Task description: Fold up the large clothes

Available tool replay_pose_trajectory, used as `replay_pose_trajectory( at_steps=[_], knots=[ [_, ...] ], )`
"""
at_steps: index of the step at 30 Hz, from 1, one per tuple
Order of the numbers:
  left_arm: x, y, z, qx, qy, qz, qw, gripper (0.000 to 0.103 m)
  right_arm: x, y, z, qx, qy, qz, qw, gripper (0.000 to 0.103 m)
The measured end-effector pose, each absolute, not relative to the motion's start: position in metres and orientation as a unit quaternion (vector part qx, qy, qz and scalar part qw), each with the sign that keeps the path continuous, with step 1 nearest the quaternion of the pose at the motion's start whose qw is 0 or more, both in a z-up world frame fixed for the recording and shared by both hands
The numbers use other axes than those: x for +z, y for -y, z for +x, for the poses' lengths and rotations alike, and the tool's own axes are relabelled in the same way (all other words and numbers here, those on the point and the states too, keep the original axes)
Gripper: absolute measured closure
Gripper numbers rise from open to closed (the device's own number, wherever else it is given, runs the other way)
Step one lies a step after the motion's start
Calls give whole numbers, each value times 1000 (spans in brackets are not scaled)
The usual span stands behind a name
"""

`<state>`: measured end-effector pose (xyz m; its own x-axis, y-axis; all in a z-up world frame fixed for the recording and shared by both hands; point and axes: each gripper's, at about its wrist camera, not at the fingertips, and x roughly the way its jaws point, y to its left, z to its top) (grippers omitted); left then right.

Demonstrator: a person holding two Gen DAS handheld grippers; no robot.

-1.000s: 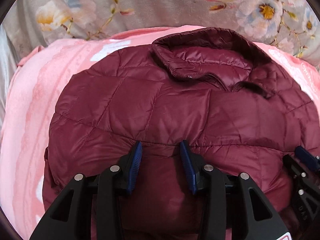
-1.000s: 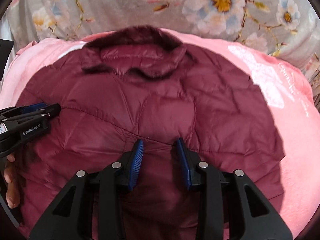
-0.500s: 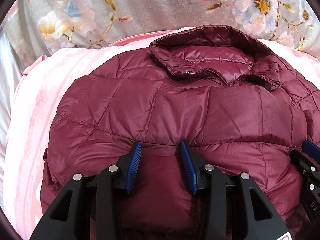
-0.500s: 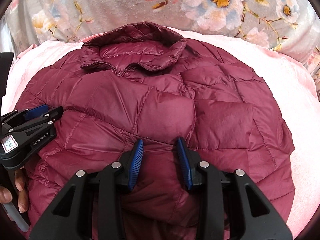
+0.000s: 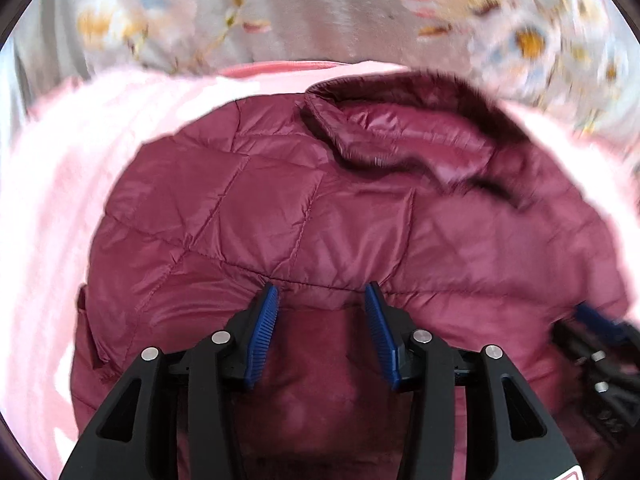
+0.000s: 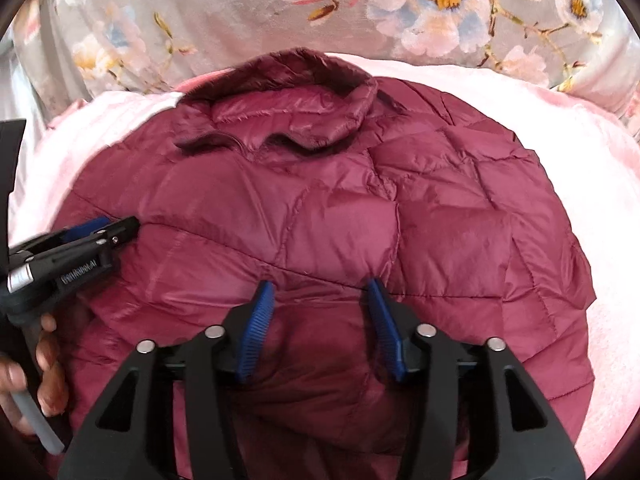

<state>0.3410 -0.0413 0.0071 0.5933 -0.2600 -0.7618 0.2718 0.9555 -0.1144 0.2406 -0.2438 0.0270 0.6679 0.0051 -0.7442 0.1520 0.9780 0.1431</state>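
A maroon quilted puffer jacket lies on a pink blanket, collar at the far side. It also shows in the right wrist view. My left gripper is open, its blue pads astride a puffed fold at the jacket's near edge. My right gripper is open in the same way over the near edge further right. The left gripper also shows in the right wrist view, and the right gripper at the left view's right edge, blurred.
A grey floral fabric rises behind the blanket. The pink blanket surrounds the jacket on both sides. A hand holds the left gripper's handle at the lower left of the right wrist view.
Both grippers have stayed open over the jacket's near edge. The views have shifted slightly and the left wrist view is now motion-blurred. The jacket's folded shape is unchanged.
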Motion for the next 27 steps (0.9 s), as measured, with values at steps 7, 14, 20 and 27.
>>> replay_pose_trajectory(
  at_steps=[7,14,20,27],
  knots=[
    [51,31,401,-173,-441,-103,875,54,53,291,287,5,-379,257,889,52],
    [23,59,466,-196,-513,-184,815,54,13,329,339,7,-383,412,827,54],
    [4,76,465,-201,-534,-142,809,93,13,321,347,19,-401,370,838,93],
    [-8,85,441,-195,-484,-46,852,94,2,296,350,-28,-428,220,876,94]
  ],
)
